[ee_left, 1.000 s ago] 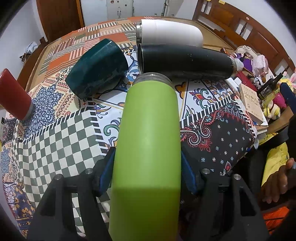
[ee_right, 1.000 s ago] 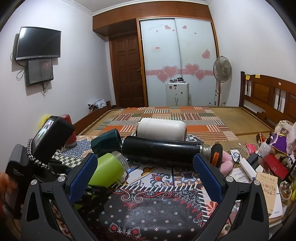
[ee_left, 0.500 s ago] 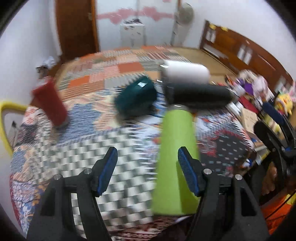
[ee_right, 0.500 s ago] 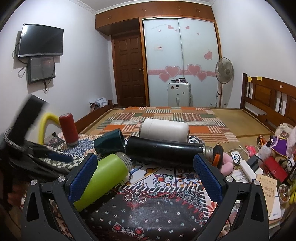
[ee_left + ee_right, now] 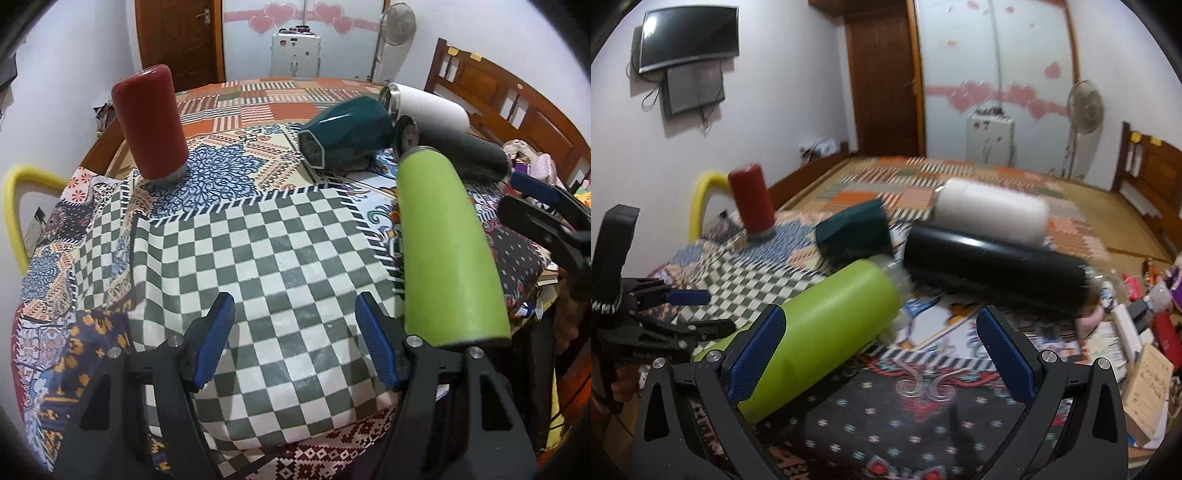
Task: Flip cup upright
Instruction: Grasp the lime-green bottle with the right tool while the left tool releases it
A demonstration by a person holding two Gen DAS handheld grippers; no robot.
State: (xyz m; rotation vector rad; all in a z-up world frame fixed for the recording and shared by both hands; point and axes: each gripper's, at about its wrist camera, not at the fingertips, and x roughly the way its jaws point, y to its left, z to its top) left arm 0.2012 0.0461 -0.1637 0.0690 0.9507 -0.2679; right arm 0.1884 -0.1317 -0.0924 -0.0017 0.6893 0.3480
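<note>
A lime green cup point(image 5: 447, 243) lies on its side on the patterned tablecloth, its mouth toward the far cups; it also shows in the right wrist view point(image 5: 827, 332). My left gripper point(image 5: 295, 339) is open and empty over the checkered patch, with the green cup just right of its right finger. My right gripper point(image 5: 879, 354) is open, low over the cloth, and the green cup lies across its left finger point(image 5: 757, 354). A red cup point(image 5: 151, 122) stands mouth-down at the far left.
A dark teal cup point(image 5: 347, 133), a black bottle point(image 5: 461, 151) and a white cup point(image 5: 428, 107) lie on their sides at the far right. Books and small clutter point(image 5: 1145, 369) crowd the right edge. A yellow chair back point(image 5: 18, 206) stands left.
My left gripper has let go of the green cup, opened and swung left over the checkered patch. The green cup now lies on the cloth. My right gripper has moved closer to it.
</note>
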